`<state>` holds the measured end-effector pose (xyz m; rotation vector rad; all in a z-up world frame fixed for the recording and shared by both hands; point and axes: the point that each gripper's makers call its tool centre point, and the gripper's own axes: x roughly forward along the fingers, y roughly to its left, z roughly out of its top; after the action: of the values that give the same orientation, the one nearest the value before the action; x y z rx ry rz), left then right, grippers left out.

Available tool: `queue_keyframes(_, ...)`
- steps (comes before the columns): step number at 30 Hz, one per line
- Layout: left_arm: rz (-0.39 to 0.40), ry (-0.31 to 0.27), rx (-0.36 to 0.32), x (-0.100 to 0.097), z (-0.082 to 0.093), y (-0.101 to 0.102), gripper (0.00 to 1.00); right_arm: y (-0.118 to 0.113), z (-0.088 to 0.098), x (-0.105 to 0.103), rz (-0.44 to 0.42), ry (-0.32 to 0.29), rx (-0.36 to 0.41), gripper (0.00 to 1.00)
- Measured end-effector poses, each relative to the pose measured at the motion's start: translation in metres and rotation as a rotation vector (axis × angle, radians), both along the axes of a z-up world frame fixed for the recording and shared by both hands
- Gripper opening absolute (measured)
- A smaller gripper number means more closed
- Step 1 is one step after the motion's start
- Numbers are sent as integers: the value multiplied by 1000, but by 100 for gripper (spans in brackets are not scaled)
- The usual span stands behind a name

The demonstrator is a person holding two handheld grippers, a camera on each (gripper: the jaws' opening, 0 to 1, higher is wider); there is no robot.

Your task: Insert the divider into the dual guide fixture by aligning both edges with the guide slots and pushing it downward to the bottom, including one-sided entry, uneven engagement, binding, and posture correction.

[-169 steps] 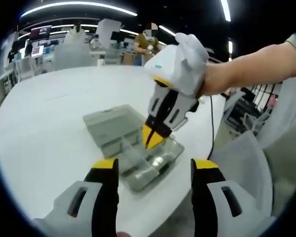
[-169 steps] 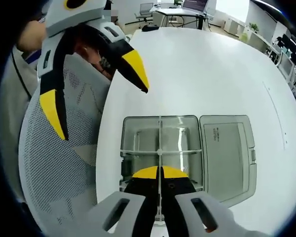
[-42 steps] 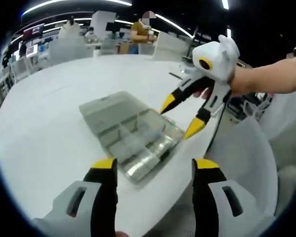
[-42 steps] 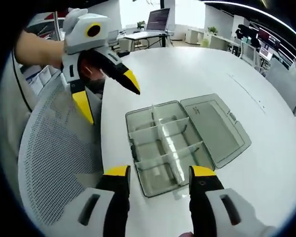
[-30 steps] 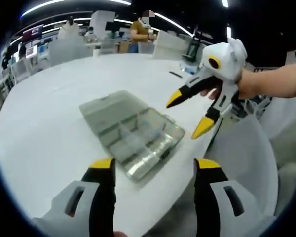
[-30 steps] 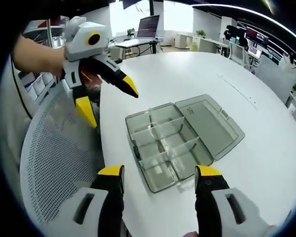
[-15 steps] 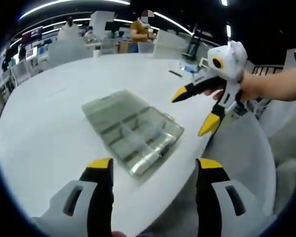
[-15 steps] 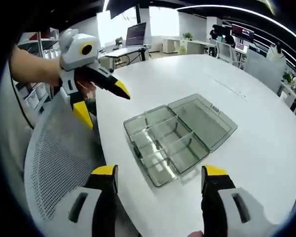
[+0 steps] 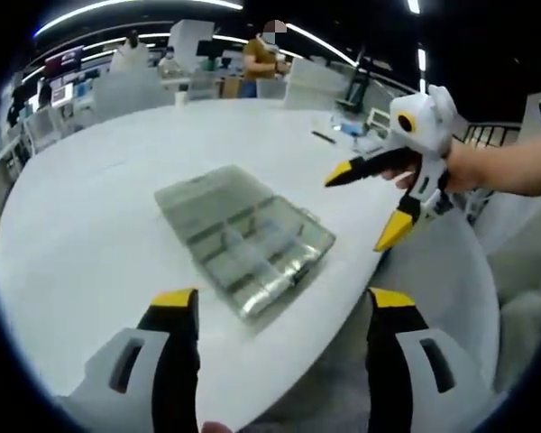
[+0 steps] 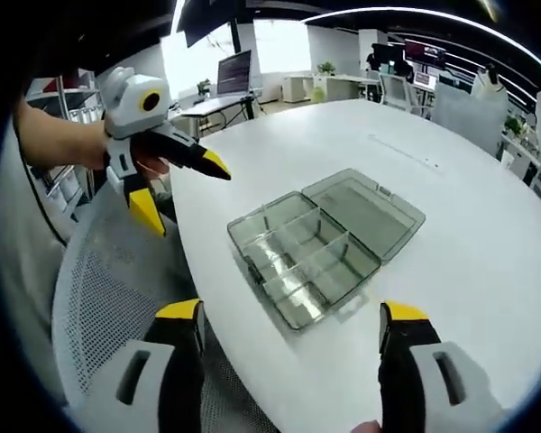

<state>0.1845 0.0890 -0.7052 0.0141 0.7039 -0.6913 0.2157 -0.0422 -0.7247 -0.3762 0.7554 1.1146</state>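
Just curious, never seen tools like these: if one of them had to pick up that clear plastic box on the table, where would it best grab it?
Probably the front wall of the clear box, nearest the table edge, coming in low from the chair side. The box lies flat with its lid folded open, so only a thin upright wall fits between two jaws. Both the left gripper and right gripper are open and holding nothing.

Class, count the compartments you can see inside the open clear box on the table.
6, as far as the blur allows: the clear box holds two rows of three beside its open lid. Glare could hide another divider.
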Motion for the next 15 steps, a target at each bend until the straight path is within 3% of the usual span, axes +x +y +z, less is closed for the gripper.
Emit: queue_keyframes(15, 53, -8, -8, 2, 5, 2, 85, -3, 6, -6, -66, 15, 42, 87)
